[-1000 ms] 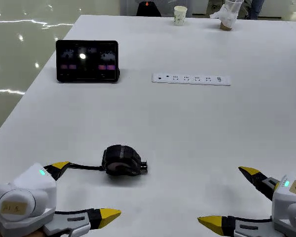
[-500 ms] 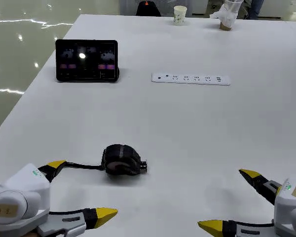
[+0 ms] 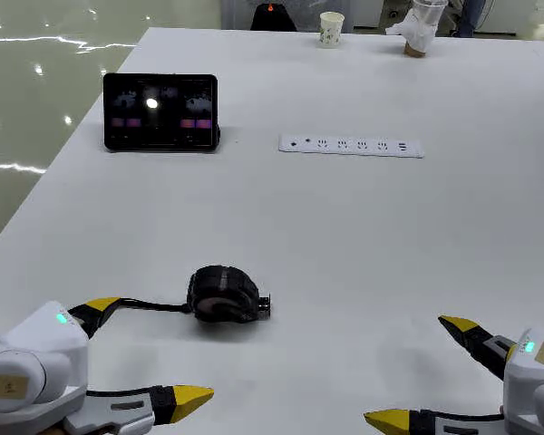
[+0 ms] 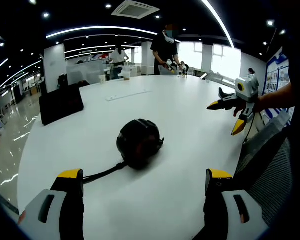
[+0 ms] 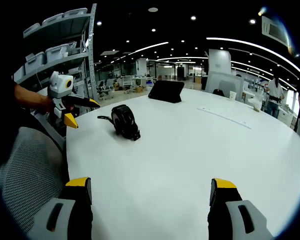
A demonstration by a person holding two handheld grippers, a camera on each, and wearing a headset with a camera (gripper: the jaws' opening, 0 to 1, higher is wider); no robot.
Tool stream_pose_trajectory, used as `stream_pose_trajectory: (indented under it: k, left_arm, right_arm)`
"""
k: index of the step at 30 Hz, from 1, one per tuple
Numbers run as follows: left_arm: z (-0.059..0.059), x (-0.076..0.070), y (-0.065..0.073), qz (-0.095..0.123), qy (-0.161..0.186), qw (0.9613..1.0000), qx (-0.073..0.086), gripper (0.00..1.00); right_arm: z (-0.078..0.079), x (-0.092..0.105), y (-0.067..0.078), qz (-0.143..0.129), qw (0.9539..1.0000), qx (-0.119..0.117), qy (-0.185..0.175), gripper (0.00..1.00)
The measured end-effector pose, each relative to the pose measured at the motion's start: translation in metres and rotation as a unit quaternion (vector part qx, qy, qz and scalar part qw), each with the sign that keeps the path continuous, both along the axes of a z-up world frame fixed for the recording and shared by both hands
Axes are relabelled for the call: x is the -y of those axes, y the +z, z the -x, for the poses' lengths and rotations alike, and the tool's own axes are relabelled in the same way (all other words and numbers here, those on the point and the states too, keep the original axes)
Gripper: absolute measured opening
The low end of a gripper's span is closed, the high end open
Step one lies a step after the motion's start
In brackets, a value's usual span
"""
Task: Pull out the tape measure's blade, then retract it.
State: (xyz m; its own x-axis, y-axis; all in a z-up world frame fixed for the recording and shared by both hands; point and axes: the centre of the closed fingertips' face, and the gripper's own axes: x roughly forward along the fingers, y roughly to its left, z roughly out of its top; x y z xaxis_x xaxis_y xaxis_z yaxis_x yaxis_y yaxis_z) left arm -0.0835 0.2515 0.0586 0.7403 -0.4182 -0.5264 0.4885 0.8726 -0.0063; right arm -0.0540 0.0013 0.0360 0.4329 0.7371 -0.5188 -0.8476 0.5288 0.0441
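One white table point(image 3: 390, 236) — tape measure point(image 3: 222, 293) on it, glossy floor point(image 3: 27, 109) beside

The head view's lower edge cuts off the left gripper point(image 3: 156, 349) and the right gripper point(image 3: 410, 370) behind their jaws. The strap of the tape measure point(image 3: 224, 294) ends hidden behind a left jaw. Far beyond the jaws, the tablet point(image 3: 160, 111) shows a blurred screen, and the top edge crops a white bundle point(image 3: 419, 27).

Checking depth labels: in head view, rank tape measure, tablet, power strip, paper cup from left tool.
1. Tape measure, just ahead of the left tool.
2. Tablet, far left.
3. Power strip, mid-table, right.
4. Paper cup, far edge.
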Motion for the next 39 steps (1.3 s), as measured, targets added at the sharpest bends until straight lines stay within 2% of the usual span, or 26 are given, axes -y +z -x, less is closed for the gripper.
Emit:
stream_pose_trajectory:
  k: [12, 22, 30, 39]
  left_arm:
    - [0.0012, -0.0007, -0.0001, 0.003, 0.000, 1.0000, -0.006, 0.96]
    - [0.0040, -0.0007, -0.0033, 0.017, 0.002, 0.9996, -0.021, 0.92]
    - [0.0049, 0.0022, -0.0051, 0.020, -0.005, 0.9995, -0.026, 0.99]
    - [0.0029, 0.0009, -0.0052, 0.020, -0.004, 0.9994, -0.026, 0.99]
  right_arm:
    - [0.0018, 0.0021, -0.0023, 0.003, 1.0000, -0.005, 0.000, 0.99]
    - [0.0036, 0.0034, -0.0063, 0.008, 0.9999, -0.012, 0.000, 0.99]
    - [0.0054, 0.0035, -0.0081, 0.011, 0.9998, -0.018, 0.001, 0.99]
    - [0.0035, 0.0051, -0.0068, 0.008, 0.9998, -0.016, -0.002, 0.99]
